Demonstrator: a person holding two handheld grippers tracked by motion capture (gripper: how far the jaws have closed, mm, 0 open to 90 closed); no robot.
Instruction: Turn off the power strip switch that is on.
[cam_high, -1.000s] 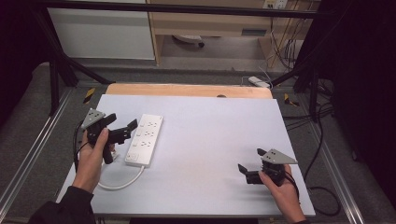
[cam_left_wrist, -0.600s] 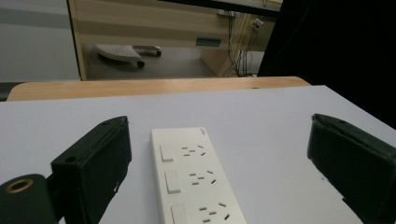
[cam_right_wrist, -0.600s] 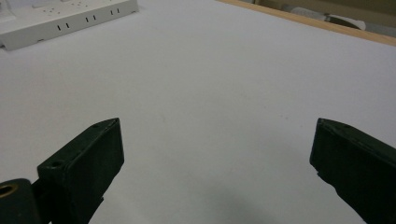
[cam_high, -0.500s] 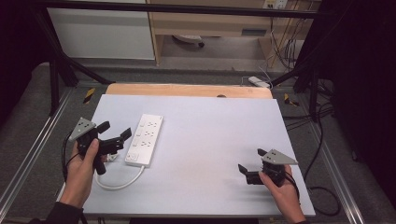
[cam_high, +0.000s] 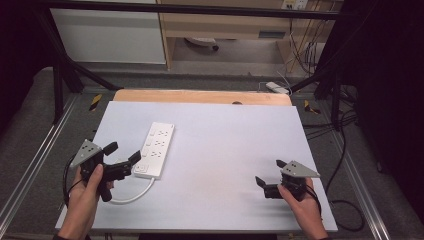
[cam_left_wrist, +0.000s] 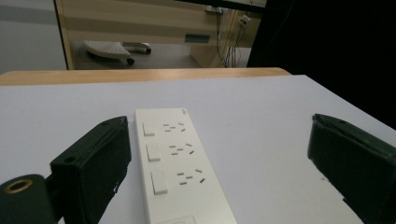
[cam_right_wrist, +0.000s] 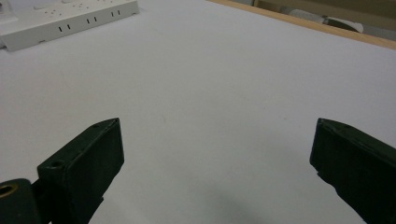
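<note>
Two grippers are being held low over the white table (cam_high: 220, 150), both with jaws spread wide and nothing between them. The left gripper (cam_high: 122, 159) is being pointed at the near end of the white power strip (cam_high: 156, 149), which is lying flat on the table's left half, its cord (cam_high: 131, 196) curling toward the front edge. The right gripper (cam_high: 269, 176) is being kept well apart from it, near the front right corner.
</note>
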